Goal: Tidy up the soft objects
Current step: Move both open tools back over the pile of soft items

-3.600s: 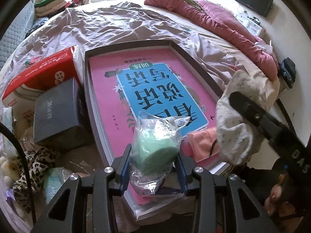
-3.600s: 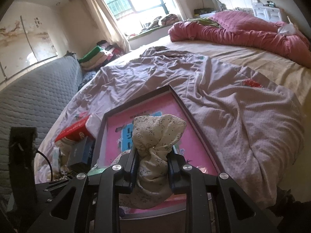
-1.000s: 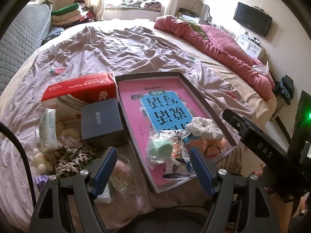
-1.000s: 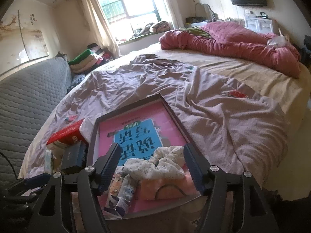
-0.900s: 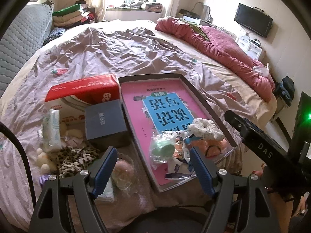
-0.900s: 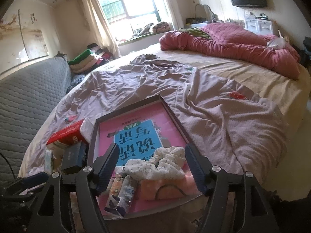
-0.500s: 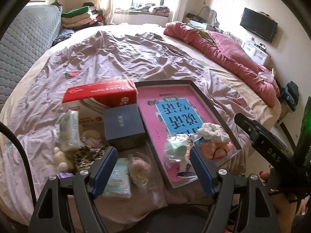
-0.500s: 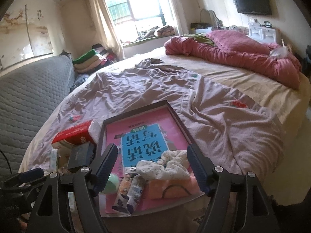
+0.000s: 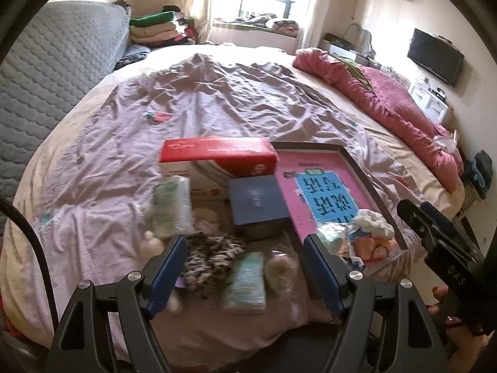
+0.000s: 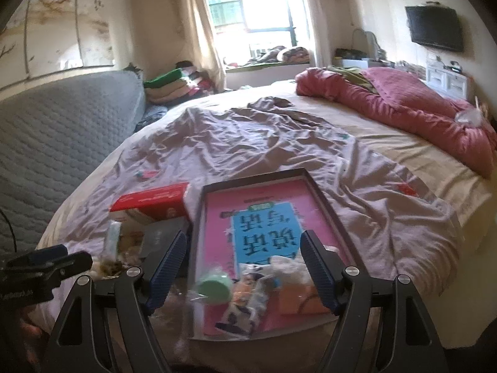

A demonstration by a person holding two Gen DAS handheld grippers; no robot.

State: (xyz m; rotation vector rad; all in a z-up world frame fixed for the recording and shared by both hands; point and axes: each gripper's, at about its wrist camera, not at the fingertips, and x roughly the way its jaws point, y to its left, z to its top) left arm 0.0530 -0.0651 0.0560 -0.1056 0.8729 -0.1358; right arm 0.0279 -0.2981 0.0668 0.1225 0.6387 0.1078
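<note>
Here, your left gripper (image 9: 245, 261) hangs above the near edge of the bed with its blue-padded fingers (image 9: 166, 269) spread wide and holding nothing. Between them, on the wrinkled mauve bedsheet (image 9: 192, 108), lie a leopard-print fabric piece (image 9: 211, 256), a pale green packet (image 9: 247, 278) and a clear-wrapped round puff (image 9: 279, 272). Beyond sit a red-and-white cardboard box (image 9: 217, 155) and a dark blue square box (image 9: 257, 203). Further right, the dark-framed tray with the pink book cover (image 10: 264, 217) carries a green round sponge in plastic wrap (image 10: 212, 289), a white floral scrunchie (image 9: 372, 222) and an orange-pink cloth (image 10: 303, 301) at its near end. Your right gripper (image 10: 243, 269) hovers over that end, fingers (image 10: 316, 267) apart and empty.
</note>
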